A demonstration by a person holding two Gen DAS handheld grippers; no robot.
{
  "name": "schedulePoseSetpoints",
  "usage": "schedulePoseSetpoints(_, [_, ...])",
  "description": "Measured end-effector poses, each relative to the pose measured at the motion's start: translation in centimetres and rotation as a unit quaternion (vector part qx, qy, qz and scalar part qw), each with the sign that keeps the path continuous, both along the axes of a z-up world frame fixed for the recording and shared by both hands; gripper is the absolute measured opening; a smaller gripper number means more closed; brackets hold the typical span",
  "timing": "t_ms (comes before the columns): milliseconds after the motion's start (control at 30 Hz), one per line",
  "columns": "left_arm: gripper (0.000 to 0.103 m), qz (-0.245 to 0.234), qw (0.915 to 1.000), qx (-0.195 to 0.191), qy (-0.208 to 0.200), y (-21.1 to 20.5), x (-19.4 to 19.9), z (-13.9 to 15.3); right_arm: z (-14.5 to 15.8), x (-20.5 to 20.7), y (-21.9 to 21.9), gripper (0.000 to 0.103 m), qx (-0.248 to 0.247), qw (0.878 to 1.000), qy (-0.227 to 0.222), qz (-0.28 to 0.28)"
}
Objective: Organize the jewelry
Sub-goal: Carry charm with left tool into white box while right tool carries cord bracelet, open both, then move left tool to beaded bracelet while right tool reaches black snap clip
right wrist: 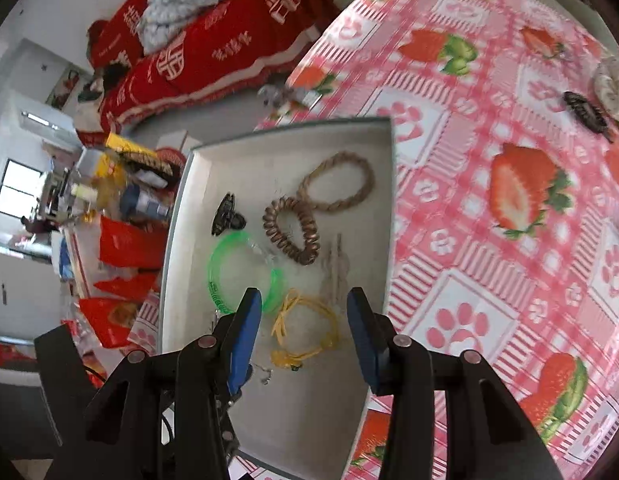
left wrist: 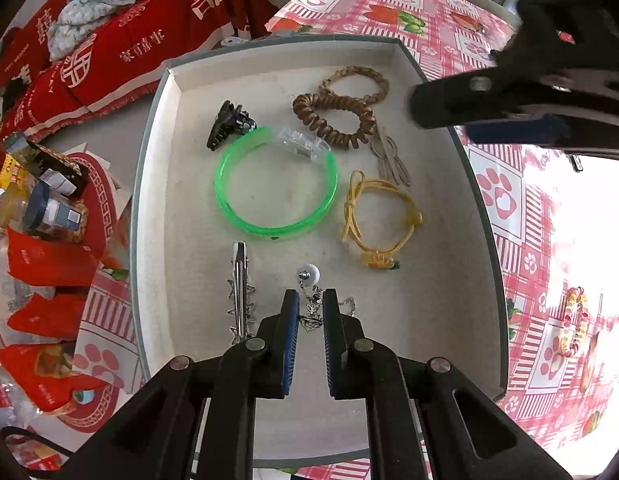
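A grey-rimmed box lid point(left wrist: 269, 42) lies on the table and holds jewelry: a green bangle point(left wrist: 275, 184), a yellow cord bracelet point(left wrist: 379, 216), a brown spiral hair tie point(left wrist: 333, 120), a braided ring point(left wrist: 355, 80), a black claw clip point(left wrist: 229, 124), a silver star hair clip point(left wrist: 240, 288) and a pearl chain earring point(left wrist: 309, 300). My left gripper point(left wrist: 310, 308) hovers low over the earring, its fingers slightly apart with the chain between them. My right gripper point(right wrist: 305, 320) is open and empty above the yellow bracelet point(right wrist: 305, 332). It shows at the upper right of the left wrist view point(left wrist: 489, 108).
The table has a pink strawberry cloth point(right wrist: 509, 200). On it lie a dark hair clip point(right wrist: 585, 114) and a pale scrunchie point(right wrist: 613, 88) at the far right, and a beaded piece point(left wrist: 573, 320). Red packets and jars point(left wrist: 49, 216) crowd the left. A red sofa point(right wrist: 213, 32) stands behind.
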State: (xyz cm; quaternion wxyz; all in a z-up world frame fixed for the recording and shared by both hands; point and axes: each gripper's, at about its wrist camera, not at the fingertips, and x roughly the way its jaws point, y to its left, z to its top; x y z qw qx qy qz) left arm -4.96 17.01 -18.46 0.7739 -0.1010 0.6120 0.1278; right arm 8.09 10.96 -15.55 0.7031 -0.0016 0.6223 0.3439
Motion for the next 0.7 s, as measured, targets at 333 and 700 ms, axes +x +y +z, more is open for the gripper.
schedulePoseSetpoints(333, [0.018, 0.006, 0.9999, 0.010, 0.005, -0.1, 0.5, 0.4, -0.2, -0.6, -6.6, 0.053, -0.021, 0.998, 0.018, -0.053])
schedulePoseSetpoints(700, [0.103, 0.007, 0.9992, 0.038, -0.004, -0.3, 1.2, 1.8, -1.3, -2.0, -14.5, 0.057, -0.042, 0.989, 0.039, -0.134])
